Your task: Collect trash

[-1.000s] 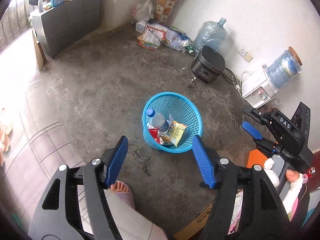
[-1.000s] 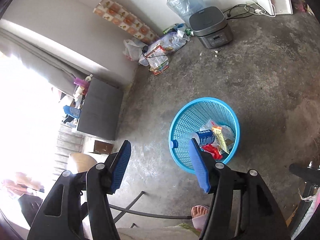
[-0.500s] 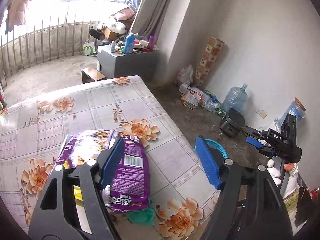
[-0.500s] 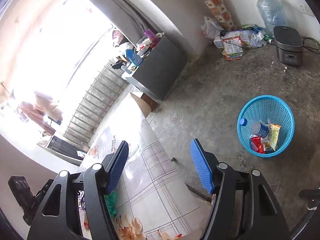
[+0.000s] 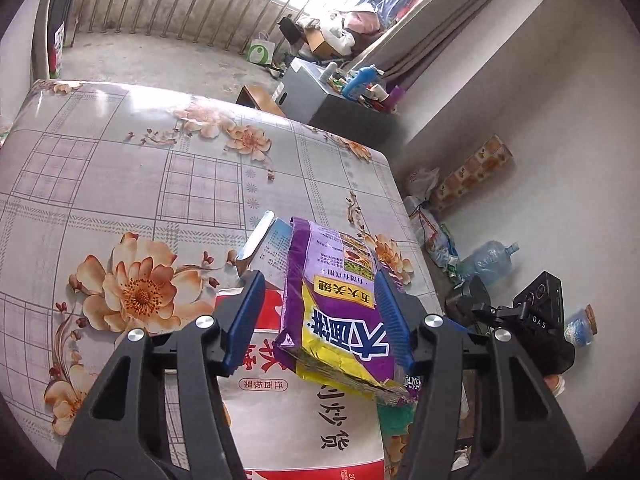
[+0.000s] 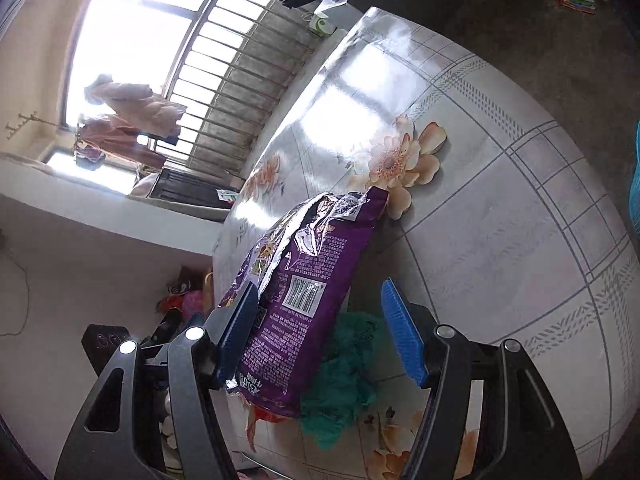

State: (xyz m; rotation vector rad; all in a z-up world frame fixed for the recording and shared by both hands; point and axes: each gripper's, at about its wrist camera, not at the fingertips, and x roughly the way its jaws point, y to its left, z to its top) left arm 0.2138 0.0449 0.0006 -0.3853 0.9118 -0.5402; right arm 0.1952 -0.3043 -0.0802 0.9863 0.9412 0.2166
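Observation:
A purple snack bag (image 5: 336, 300) stands tilted on the flowered table (image 5: 120, 168), on top of a red-and-white bag (image 5: 280, 412). My left gripper (image 5: 319, 280) straddles the purple bag and its jaws are closing. The right pad (image 5: 394, 320) touches the bag's edge, while a gap shows at the left pad (image 5: 244, 320). In the right wrist view the same purple bag (image 6: 304, 280) lies between the fingers of my open right gripper (image 6: 319, 284), close against the left finger. A crumpled green plastic bag (image 6: 344, 368) sits under it.
A silver-and-blue pack (image 5: 264, 244) lies behind the purple bag. The black housing of the other gripper (image 5: 536, 320) shows past the table's right edge. A sliver of the blue basket (image 6: 636, 184) is on the floor beyond the table (image 6: 520, 240). Water jugs and clutter line the wall.
Both views have swung from the floor and the blue basket up to the table. The left gripper has come around the purple bag and its jaws have narrowed. The right gripper now straddles it too.

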